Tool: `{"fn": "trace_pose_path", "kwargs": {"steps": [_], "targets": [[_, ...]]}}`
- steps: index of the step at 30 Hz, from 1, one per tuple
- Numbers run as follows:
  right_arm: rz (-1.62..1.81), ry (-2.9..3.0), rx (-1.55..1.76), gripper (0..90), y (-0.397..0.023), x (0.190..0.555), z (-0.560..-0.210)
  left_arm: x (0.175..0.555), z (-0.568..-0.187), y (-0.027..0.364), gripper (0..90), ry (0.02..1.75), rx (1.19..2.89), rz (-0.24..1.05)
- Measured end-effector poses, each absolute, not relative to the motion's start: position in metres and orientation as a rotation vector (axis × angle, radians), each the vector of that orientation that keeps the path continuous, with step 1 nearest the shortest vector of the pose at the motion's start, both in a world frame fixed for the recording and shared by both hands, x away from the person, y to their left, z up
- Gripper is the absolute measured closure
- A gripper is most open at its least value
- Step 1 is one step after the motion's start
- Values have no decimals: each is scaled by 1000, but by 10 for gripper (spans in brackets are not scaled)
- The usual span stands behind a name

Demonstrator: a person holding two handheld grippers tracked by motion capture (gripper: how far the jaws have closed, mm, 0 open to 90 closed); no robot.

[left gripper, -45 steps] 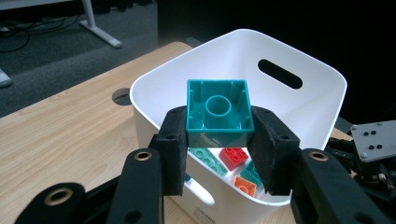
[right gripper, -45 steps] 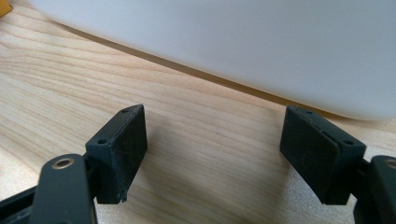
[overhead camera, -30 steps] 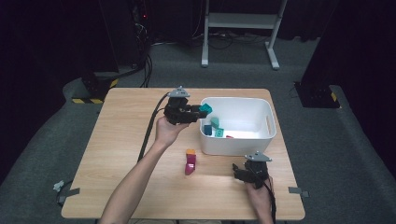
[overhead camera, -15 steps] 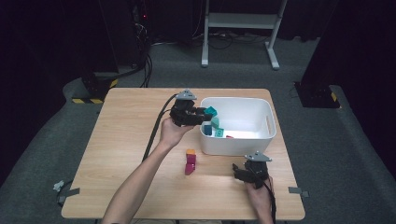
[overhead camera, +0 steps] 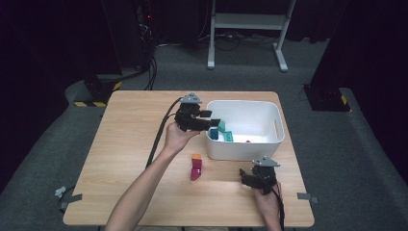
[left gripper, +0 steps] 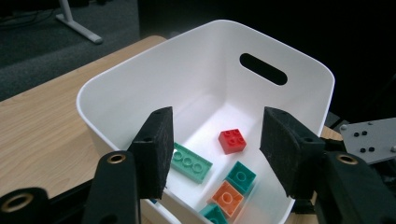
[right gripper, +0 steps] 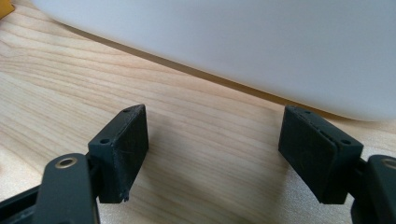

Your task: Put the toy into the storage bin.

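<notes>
1. High view: the left gripper hangs over the near-left rim of the white bin, jaws parted with nothing between them. They have just been opening. A second ago a teal brick sat pinched at that rim; now the teal brick lies down inside the bin, just past the jaw tips. The hand itself has not shifted.
2. Same view: the right gripper rests on the wooden table just in front of the bin, jaws apart and empty, where it was a second ago. A magenta brick with an orange top stands on the table between the two hands, untouched.
3. Left gripper view: black foam-faced pads stand wide over the bin's smooth, glossy plastic interior, with its slotted handle hole in the far wall. Below them lie studded bricks: a green flat plate, a red square brick, a teal one and an orange one.
4. Right gripper view: matte black pads are spread over pale, grained wood, with the bin's curved white wall close ahead.
</notes>
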State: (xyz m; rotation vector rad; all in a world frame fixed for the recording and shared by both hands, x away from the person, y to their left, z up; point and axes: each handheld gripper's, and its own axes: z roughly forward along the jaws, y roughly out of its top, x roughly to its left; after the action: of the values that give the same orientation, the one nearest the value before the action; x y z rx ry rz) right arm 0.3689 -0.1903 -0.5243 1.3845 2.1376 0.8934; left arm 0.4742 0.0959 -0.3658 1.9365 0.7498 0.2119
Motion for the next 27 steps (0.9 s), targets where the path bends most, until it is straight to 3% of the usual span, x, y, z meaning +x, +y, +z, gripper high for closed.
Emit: {"fn": "trace_pose_path", "kwargs": {"steps": [27], "targets": [[894,2137,1385,239,-190,369,-524,435,-373,174,397,884,1859,332]]}}
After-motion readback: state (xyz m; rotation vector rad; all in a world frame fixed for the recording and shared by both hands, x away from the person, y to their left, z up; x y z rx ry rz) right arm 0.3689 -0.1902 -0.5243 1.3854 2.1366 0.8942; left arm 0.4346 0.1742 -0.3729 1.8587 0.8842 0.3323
